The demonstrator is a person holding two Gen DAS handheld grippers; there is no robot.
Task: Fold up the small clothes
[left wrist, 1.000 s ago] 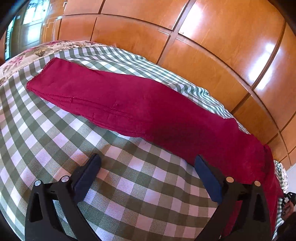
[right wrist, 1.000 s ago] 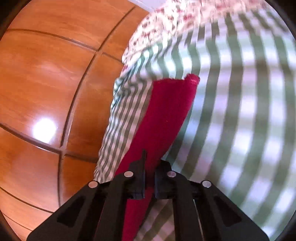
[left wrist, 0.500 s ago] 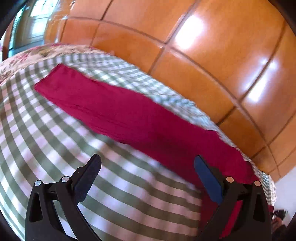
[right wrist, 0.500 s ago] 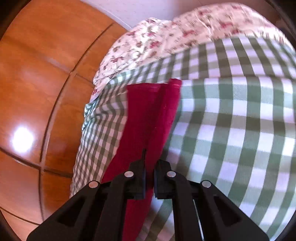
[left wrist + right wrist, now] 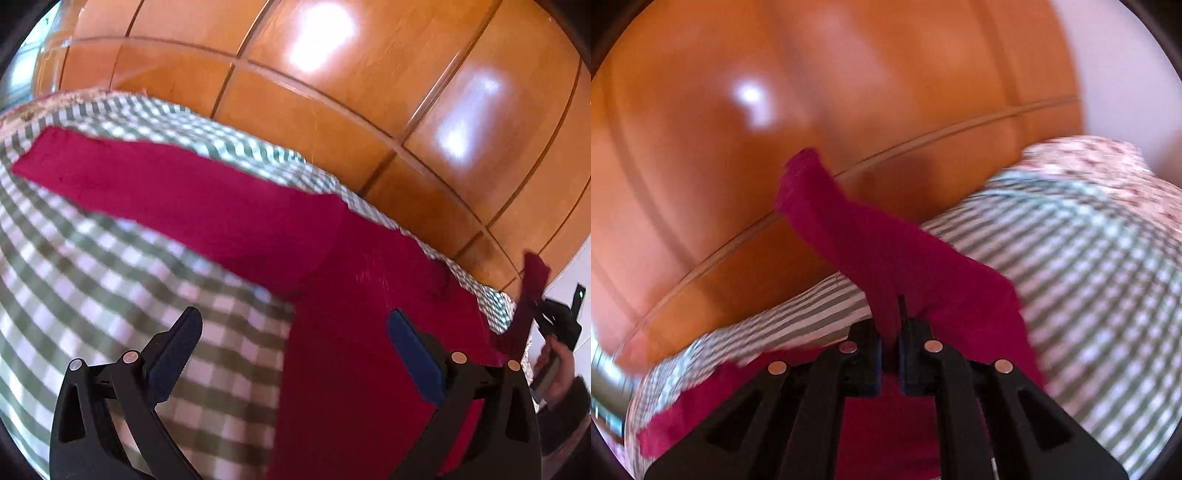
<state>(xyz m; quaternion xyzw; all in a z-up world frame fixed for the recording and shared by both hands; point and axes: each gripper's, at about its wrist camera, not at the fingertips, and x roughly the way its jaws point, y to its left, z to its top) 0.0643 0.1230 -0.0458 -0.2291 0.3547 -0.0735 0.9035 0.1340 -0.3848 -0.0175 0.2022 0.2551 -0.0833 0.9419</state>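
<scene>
A long dark red garment (image 5: 221,206) lies stretched along the far side of a green-and-white checked cloth (image 5: 92,277). My left gripper (image 5: 295,350) is open and empty, low over the cloth, its right finger over the red fabric. My right gripper (image 5: 890,350) is shut on one end of the red garment (image 5: 886,258) and holds it lifted above the cloth, so the fabric drapes up and over. In the left wrist view the right gripper (image 5: 554,321) shows at the far right with the raised end (image 5: 532,280).
Glossy wooden panels (image 5: 369,92) rise right behind the checked surface. A floral fabric (image 5: 1089,162) lies at the far end of the cloth. A white wall (image 5: 1126,74) shows beyond it.
My right gripper has lifted its end of the red garment off the cloth and swung it up. My left gripper has moved right, closer to the garment's near end.
</scene>
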